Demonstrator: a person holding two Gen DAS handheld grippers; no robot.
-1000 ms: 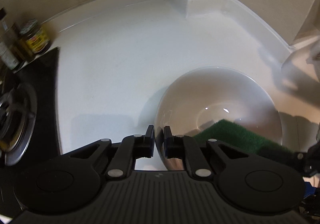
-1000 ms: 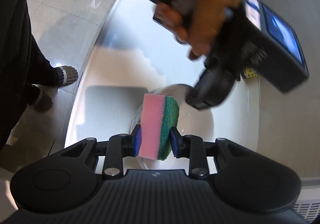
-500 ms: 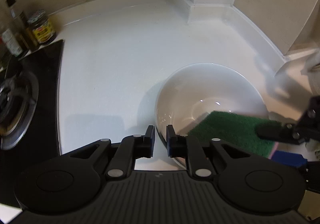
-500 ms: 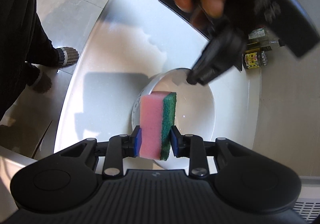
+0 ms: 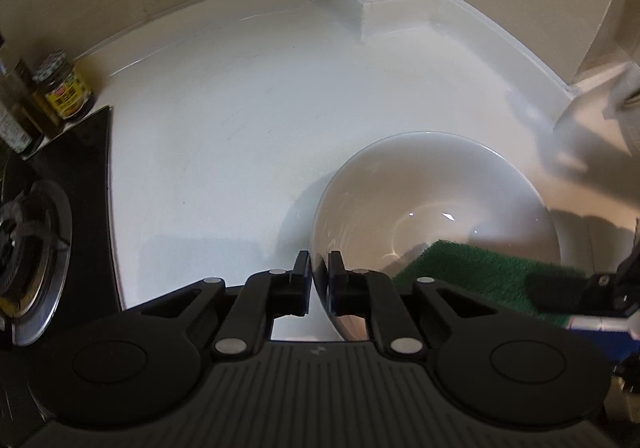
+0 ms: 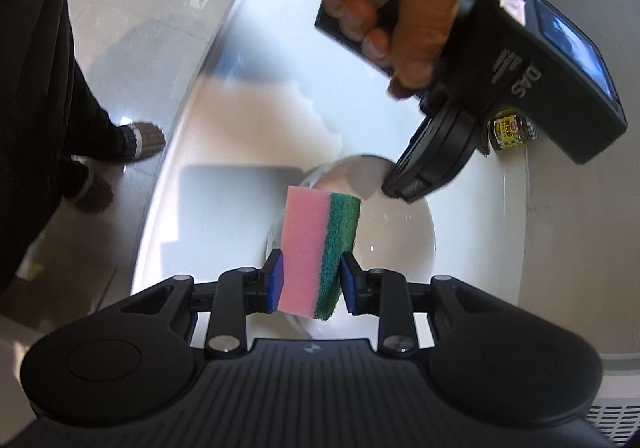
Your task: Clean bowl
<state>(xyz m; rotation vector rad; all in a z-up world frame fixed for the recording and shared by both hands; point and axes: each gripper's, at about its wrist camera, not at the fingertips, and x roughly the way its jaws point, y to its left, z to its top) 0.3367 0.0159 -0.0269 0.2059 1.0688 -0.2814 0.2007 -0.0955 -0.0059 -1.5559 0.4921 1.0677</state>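
White bowl (image 5: 432,183) on the counter (image 5: 224,135), rim pinched tight by left tongs (image 5: 319,272). Pink-and-green sponge (image 6: 318,248) squeezed in right tongs (image 6: 308,280), dipped inside the bowl. No food seen in the bowl. Probably mid-scrub, rinsing not yet done. Jar (image 5: 64,89) far from the bowl.

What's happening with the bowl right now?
Left gripper shut on bowl rim. Right gripper shut on sponge, inside bowl. Nothing blocking.
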